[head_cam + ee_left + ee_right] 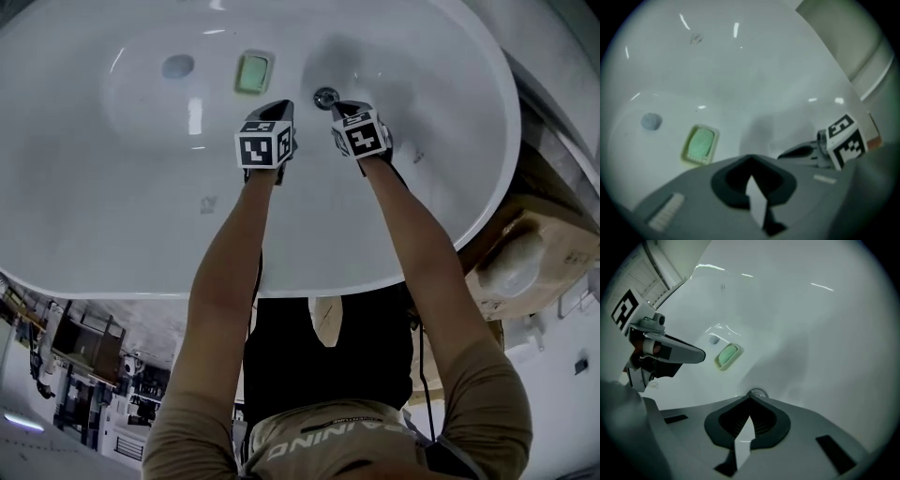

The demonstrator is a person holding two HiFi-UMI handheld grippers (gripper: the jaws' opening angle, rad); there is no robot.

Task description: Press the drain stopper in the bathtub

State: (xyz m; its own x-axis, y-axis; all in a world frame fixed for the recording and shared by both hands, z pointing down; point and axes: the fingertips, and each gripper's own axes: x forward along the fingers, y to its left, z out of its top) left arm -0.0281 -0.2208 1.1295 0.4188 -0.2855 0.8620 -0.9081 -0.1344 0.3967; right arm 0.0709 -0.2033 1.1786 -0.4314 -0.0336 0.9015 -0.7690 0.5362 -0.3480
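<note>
**White bathtub (112, 206), drain stopper (325, 97) just off the right gripper (345, 110)**

I am looking steeply down into the tub over two bare forearms (234, 272) that reach in side by side. The stopper, a small round metal ring, sits on the tub floor between the two gripper tips and nearer the right one. In the right gripper view it peeks out just beyond the tip, and the jaws themselves cover its near edge. I cannot tell whether the tip touches it.

The right gripper's jaws are pressed together to a single point, with nothing between them. The left gripper (277, 109) is pinched together the same way and carries nothing. It hangs just left of the stopper, apart from it.

Each gripper shows up in the other's view, so the two stand close. From the left gripper view, the right one's marker cube (843, 140) fills the right edge.

A pale green soap dish (253, 72) lies on the tub floor to the left of the stopper, near the left gripper's tip but clear of it. Farther left is a grey-blue round patch (177, 66) (too blurred for me to say what it is).

Outside the rim on the right sits a brown bundle (539, 253) with something white and wrapped on it, well apart from both grippers.
</note>
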